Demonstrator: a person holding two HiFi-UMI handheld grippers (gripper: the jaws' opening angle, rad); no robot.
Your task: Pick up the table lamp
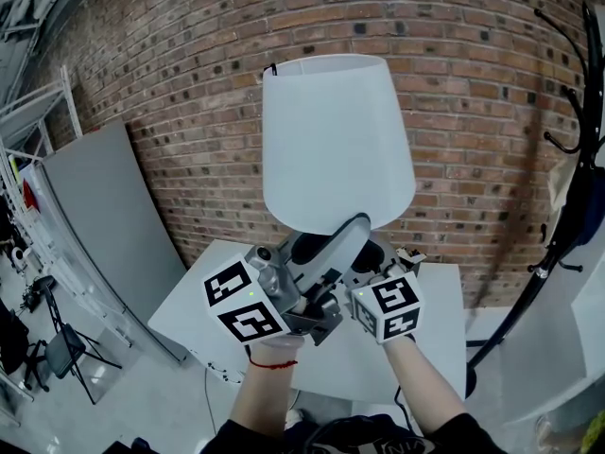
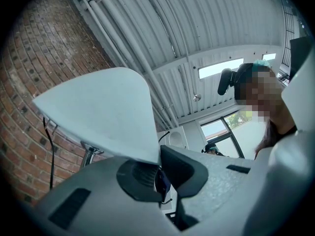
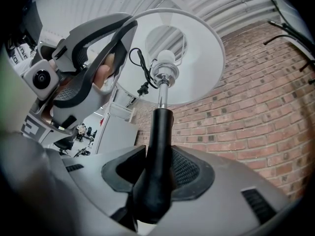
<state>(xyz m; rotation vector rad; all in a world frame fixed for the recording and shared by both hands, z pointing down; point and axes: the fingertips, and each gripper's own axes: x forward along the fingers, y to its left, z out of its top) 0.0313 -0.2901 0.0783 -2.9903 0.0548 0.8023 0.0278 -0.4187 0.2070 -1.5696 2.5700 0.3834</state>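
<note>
Item: table lamp (image 1: 336,140), held aloft above white table (image 1: 184,296). Right gripper (image 3: 156,173) clamped on black stem (image 3: 160,127). Left gripper (image 2: 160,176) apparently pinched on lampshade (image 2: 108,112) rim. Likely light, top-heavy. Shade thin, crushable. Stem stiff: best hold.

Brick wall (image 1: 170,74) close ahead, coat stand (image 1: 543,267) at right

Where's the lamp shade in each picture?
Head view: lamp shade upper centre.
Left gripper view: lamp shade left of centre, tilted, its rim dipping low.
Right gripper view: lamp shade top centre, seen from underneath.
Shared landmark: brick wall behind it.
</note>
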